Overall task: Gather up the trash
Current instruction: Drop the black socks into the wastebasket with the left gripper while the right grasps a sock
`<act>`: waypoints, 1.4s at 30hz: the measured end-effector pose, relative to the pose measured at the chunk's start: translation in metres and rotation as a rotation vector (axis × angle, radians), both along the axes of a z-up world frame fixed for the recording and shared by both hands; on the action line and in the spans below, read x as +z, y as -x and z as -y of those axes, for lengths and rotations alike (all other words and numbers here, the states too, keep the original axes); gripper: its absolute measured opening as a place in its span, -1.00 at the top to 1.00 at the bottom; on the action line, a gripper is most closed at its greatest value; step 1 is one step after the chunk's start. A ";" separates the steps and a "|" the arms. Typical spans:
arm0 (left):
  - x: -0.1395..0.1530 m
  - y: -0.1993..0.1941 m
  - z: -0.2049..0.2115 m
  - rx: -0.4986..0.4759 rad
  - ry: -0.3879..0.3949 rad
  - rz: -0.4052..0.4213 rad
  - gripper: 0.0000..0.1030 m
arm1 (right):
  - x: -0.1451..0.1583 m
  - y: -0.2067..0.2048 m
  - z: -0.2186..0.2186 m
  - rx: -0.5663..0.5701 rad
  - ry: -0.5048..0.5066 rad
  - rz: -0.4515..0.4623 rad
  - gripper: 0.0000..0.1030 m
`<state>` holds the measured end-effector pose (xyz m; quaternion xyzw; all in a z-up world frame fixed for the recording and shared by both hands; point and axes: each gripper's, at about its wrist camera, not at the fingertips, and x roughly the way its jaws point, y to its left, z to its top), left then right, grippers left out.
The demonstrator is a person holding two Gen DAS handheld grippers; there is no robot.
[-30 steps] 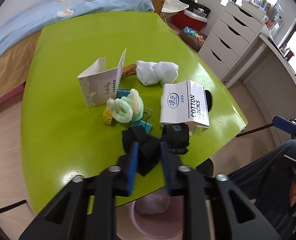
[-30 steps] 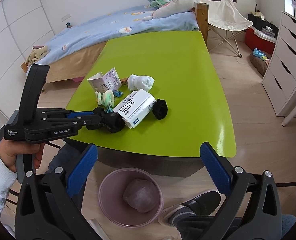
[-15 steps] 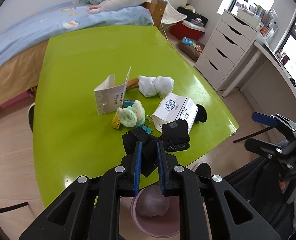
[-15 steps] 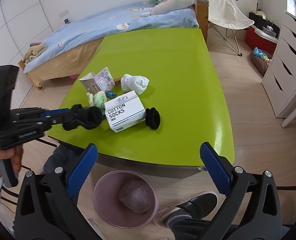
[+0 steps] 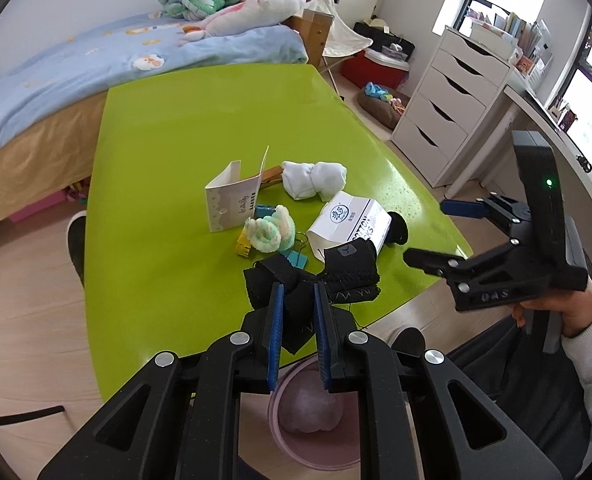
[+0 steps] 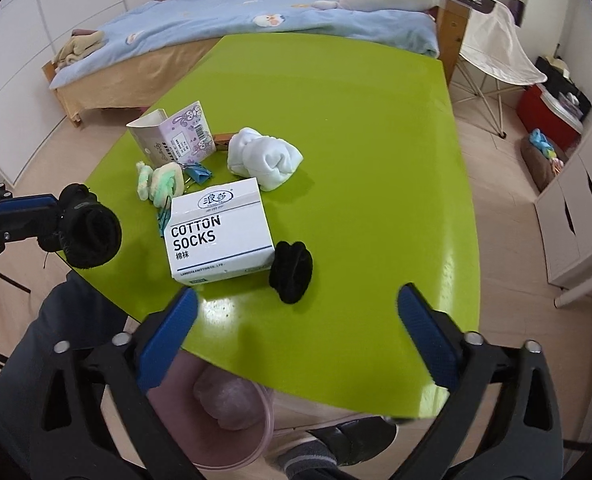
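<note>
Black bunched sock [image 5: 296, 300] — clamped in left gripper [image 5: 299, 312]; right gripper [image 6: 296, 332] empty, closing, black sock ball [image 6: 292, 272] at twelve o'clock.

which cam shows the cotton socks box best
The right wrist view: the cotton socks box lies near the middle with its printed top fully readable and nothing covering it. In the left wrist view the box appears end-on, and the black sock clamped in the left gripper hides its near edge.
</note>
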<state>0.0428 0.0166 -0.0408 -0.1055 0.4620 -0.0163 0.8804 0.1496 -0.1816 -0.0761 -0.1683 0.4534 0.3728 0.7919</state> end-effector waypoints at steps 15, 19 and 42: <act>-0.003 0.015 0.004 -0.016 -0.020 -0.002 0.72 | -0.006 -0.006 -0.007 0.000 -0.011 -0.014 0.85; 0.001 0.021 0.008 -0.031 -0.037 0.003 0.72 | 0.009 0.002 0.001 -0.019 -0.037 -0.010 0.85; -0.002 0.068 0.041 -0.096 -0.041 -0.003 0.72 | 0.040 0.127 0.049 0.058 -0.124 -0.131 0.85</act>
